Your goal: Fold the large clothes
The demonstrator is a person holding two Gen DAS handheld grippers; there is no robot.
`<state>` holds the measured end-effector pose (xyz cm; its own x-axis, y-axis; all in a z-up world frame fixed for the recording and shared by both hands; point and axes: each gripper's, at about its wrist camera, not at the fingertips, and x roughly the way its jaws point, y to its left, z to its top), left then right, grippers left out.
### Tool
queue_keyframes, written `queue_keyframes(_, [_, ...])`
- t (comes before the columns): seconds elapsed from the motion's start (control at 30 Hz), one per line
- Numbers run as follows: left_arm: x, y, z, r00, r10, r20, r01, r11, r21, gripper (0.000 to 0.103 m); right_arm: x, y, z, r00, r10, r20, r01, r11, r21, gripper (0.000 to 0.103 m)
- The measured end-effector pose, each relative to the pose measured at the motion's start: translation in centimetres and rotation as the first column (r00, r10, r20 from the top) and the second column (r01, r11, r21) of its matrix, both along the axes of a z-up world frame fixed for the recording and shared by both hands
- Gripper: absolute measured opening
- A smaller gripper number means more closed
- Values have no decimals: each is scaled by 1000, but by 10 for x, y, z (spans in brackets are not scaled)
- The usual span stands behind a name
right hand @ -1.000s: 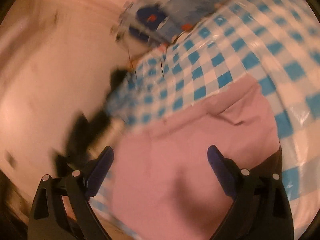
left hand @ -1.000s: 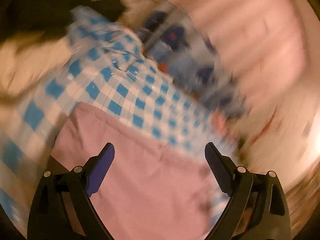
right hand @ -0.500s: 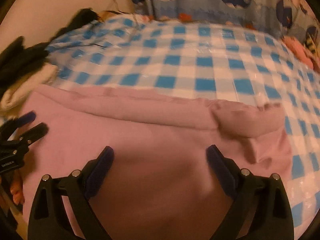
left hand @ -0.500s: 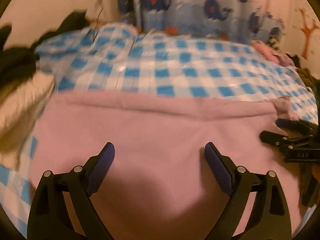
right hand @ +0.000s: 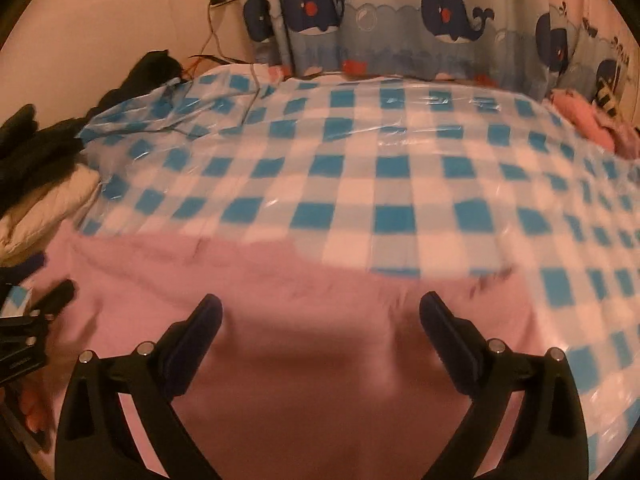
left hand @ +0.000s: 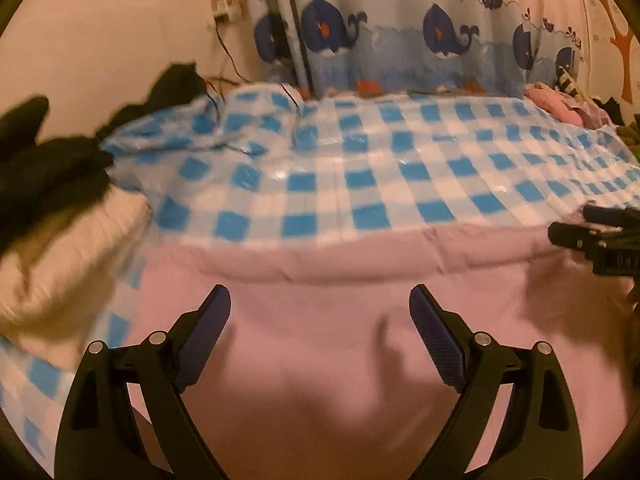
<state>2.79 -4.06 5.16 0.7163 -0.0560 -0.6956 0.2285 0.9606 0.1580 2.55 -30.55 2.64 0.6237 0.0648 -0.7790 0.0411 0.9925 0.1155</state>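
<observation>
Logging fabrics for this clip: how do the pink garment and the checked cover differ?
The pink garment is plain, matte cloth; the checked cover is blue-and-white and glossy like plastic. The garment lies on top at the near edge; the cover spreads underneath, back to the whale curtain. Both lie roughly flat.

A large pink garment of soft plain cloth lies spread flat on the near part of the bed, over its blue-and-white checked cover. It fills the lower half of both wrist views. Its far edge runs across the bed as a thick rolled fold, slightly wavy, with small creases near the right end. The surface nearer the cameras is smooth. Motion blur hides finer detail.
</observation>
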Motion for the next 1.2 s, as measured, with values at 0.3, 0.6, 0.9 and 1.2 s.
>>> queue_keyframes(0.3, [29, 28, -46, 992, 57, -113, -65, 996, -64, 87, 37, -38, -69, 980, -91, -179, 111, 989, 103, 96])
queue_keyframes(0.6, [28, 35, -64, 991, 45, -125, -62, 988, -142, 87, 36, -53, -89, 979, -96, -179, 135, 967, 216, 96])
queue_keyframes(0.9, [28, 35, -71, 991, 44, -130, -61, 989, -135, 88, 31, -55, -73, 979, -99, -176, 139, 963, 230, 96])
queue_keyframes(1.2, [22, 34, -68, 994, 30, -109, -47, 987, -151, 88, -20, -71, -58, 988, -144, -59, 152, 976, 159, 96])
